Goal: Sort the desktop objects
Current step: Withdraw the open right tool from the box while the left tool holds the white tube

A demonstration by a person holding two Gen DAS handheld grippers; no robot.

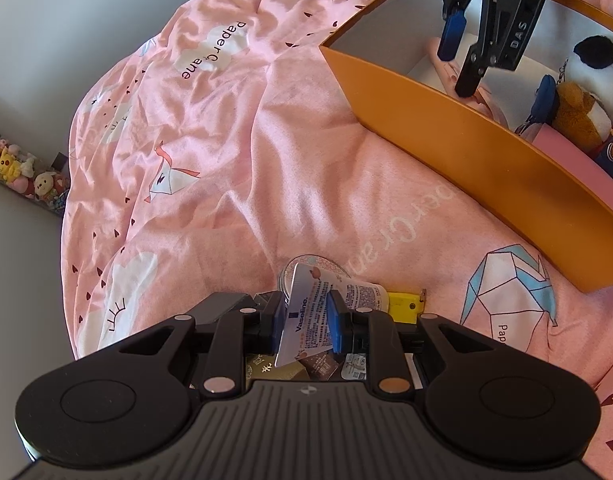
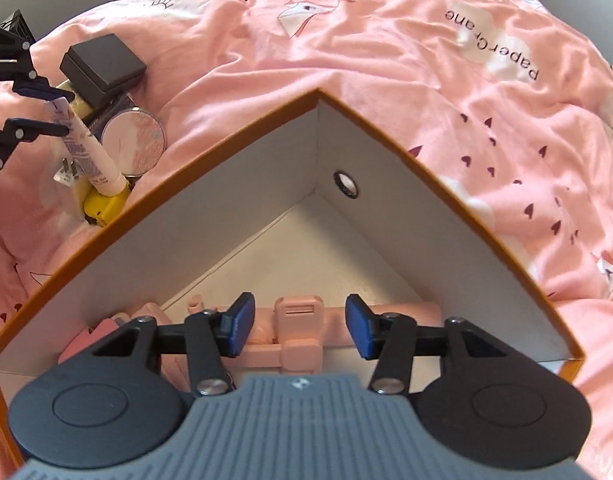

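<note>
My left gripper (image 1: 308,320) is shut on a white Vaseline tube (image 1: 304,312) and holds it by its flat end, tilted, over a pile of small items on the pink bedspread. In the right wrist view that same left gripper (image 2: 56,116) shows at the far left, with the tube (image 2: 92,152) slanting down from it. My right gripper (image 2: 296,324) stands open inside the orange box (image 2: 226,168). A pink folding holder (image 2: 298,336) lies on the box floor below its blue pads, apart from them. The left wrist view shows the right gripper (image 1: 462,60) over the orange box (image 1: 466,140).
Under the tube lie a round pink compact (image 2: 132,140), a yellow item (image 2: 104,204) and a dark square box (image 2: 102,64). Plush toys (image 1: 582,108) and a pink box (image 1: 578,160) fill the orange box's far part. A rumpled pink bedspread (image 1: 266,140) lies all around.
</note>
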